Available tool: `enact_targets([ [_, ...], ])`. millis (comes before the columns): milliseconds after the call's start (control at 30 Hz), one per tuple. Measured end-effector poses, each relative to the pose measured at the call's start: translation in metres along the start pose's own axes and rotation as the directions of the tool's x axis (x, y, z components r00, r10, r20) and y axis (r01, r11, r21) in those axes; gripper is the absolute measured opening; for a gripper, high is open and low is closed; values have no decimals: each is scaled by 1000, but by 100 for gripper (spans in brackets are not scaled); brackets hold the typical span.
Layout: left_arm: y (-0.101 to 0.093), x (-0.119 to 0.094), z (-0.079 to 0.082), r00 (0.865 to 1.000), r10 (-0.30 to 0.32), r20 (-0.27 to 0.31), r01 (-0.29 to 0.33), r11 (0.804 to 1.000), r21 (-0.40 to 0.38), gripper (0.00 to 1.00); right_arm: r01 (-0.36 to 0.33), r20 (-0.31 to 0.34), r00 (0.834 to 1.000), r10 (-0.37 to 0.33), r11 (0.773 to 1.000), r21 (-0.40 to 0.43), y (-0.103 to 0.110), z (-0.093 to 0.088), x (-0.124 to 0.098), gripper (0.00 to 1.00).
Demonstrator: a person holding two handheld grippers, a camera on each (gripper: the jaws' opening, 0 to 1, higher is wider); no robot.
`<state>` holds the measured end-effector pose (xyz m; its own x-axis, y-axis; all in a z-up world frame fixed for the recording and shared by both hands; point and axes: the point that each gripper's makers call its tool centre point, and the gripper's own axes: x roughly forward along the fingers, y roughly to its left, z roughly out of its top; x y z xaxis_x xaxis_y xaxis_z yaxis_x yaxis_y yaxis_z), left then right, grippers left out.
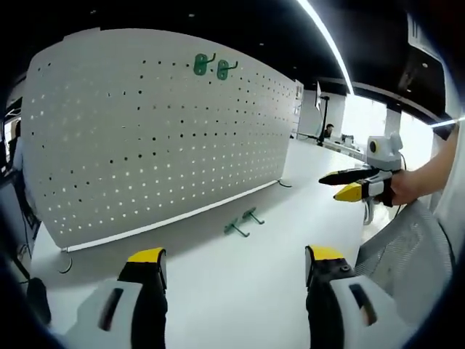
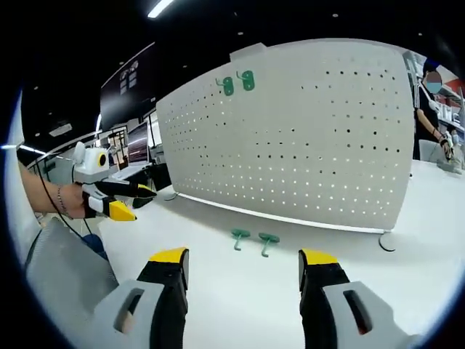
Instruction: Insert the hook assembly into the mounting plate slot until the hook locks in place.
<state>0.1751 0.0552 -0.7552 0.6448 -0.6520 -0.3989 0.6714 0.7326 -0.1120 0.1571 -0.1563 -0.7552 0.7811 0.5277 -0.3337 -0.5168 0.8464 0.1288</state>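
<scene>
A white pegboard (image 1: 152,131) (image 2: 305,138) stands upright on the white table (image 1: 240,305). Two green hooks (image 1: 212,67) (image 2: 237,83) hang side by side near its top edge. Two more green hooks (image 1: 244,222) (image 2: 254,240) lie loose on the table just in front of the board's base. My left gripper (image 1: 235,258) is open and holds nothing, a short way back from the loose hooks. My right gripper (image 2: 243,256) is also open and holds nothing, facing the same hooks from the other side. Each gripper appears hand-held in the other's view, the right (image 1: 356,185) and the left (image 2: 120,200).
A grey mesh chair back (image 1: 407,240) (image 2: 58,269) stands close beside the table. The pegboard rests on small feet (image 2: 389,242). A person (image 2: 429,109) stands behind the board's far end. Desks and monitors (image 2: 138,145) line the background.
</scene>
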Motion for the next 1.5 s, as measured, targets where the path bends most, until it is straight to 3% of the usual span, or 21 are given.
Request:
enact_targets([
  [467, 6, 20, 11, 996, -69, -58, 73, 995, 69, 81, 3, -87, 996, -2, 1000, 12, 0, -18, 1, 59],
  [733, 4, 32, 9, 984, -121, -129, 139, 981, 138, 80, 2, -107, 994, 1, 1000, 31, -2, -24, 3, 60],
  [1100, 3, 38, 6, 977, -138, -161, 164, 973, 160, 77, -2, -113, 994, 7, 999, 39, -2, -24, 4, 60],
  [1500, 16, 56, 5, 943, -174, -285, 244, 942, 232, 78, -13, -114, 993, 19, 999, 52, -3, -25, 4, 60],
])
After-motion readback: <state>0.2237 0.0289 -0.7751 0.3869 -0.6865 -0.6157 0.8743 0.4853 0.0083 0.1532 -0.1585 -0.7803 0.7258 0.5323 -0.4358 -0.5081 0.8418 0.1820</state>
